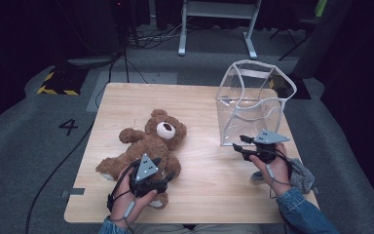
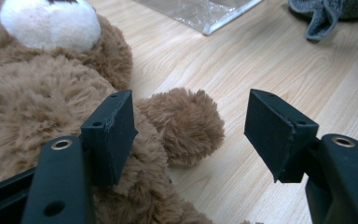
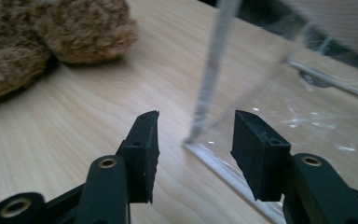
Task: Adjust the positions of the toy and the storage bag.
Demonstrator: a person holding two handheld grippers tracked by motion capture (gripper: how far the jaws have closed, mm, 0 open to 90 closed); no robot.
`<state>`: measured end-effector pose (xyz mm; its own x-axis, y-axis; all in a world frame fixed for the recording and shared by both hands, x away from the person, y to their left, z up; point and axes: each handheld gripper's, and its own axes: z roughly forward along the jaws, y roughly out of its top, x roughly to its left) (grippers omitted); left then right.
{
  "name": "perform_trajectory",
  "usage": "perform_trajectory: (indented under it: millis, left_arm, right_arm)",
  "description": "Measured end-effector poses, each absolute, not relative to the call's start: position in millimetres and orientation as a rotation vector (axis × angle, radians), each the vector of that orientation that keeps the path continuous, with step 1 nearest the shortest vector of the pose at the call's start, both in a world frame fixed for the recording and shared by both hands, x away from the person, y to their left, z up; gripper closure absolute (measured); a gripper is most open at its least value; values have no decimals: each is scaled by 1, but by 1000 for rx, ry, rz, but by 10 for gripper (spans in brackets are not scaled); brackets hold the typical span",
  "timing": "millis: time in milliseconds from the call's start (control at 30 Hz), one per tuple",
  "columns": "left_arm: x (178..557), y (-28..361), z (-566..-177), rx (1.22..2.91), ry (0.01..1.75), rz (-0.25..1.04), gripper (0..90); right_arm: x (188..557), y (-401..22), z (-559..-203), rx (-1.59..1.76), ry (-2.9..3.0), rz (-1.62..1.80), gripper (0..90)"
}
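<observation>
A brown teddy bear (image 1: 151,144) lies on its back on the wooden table (image 1: 209,195), left of centre. My left gripper (image 1: 169,176) hovers at its lower body. In the left gripper view the jaws (image 2: 191,126) stand open, the left pad against the fur and a furry paw (image 2: 186,123) between them, not pinched. A clear plastic bag (image 1: 251,105) stands open-topped at the right rear. My right gripper (image 1: 238,145) is at its near lower corner. In the right gripper view its jaws (image 3: 196,140) are open and straddle the bag's corner edge (image 3: 209,84) without touching it.
A grey cloth (image 1: 302,178) lies by the right table edge, beside the right wrist, and appears in the left gripper view as grey cloth (image 2: 328,11). Bare wood lies between bear and bag. Cables and a table frame sit on the floor beyond.
</observation>
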<state>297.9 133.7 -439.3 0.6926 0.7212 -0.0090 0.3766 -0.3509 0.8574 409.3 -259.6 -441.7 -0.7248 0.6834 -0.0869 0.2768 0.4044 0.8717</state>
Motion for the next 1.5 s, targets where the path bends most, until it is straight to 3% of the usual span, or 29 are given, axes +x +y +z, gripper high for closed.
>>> perform_trajectory:
  millis: [133,267,533,633,733,900,1200,1500]
  left_arm:
    - [298,131,-440,1975,853,461,329]
    - [299,125,-440,1989,842,459,329]
    - [301,120,-442,2007,826,446,328]
    - [301,121,-443,2007,826,442,328]
    - [300,122,-443,2006,831,442,327]
    - [301,123,-445,2013,831,432,325]
    - [302,121,-445,2016,826,436,325]
    - [306,114,-439,2004,810,441,320]
  right_arm:
    - [411,-300,-431,906,2131,1240,596]
    - [414,-333,-421,980,2034,1179,607]
    - [429,-368,-419,1114,1929,1083,527]
    - [442,-368,-428,1139,1969,1100,518]
    - [452,-366,-438,1159,2008,1139,604]
    - [457,-361,-444,1146,2073,1127,875]
    - [438,-322,-444,929,2238,1275,885]
    - [393,-294,-449,772,2346,1419,885]
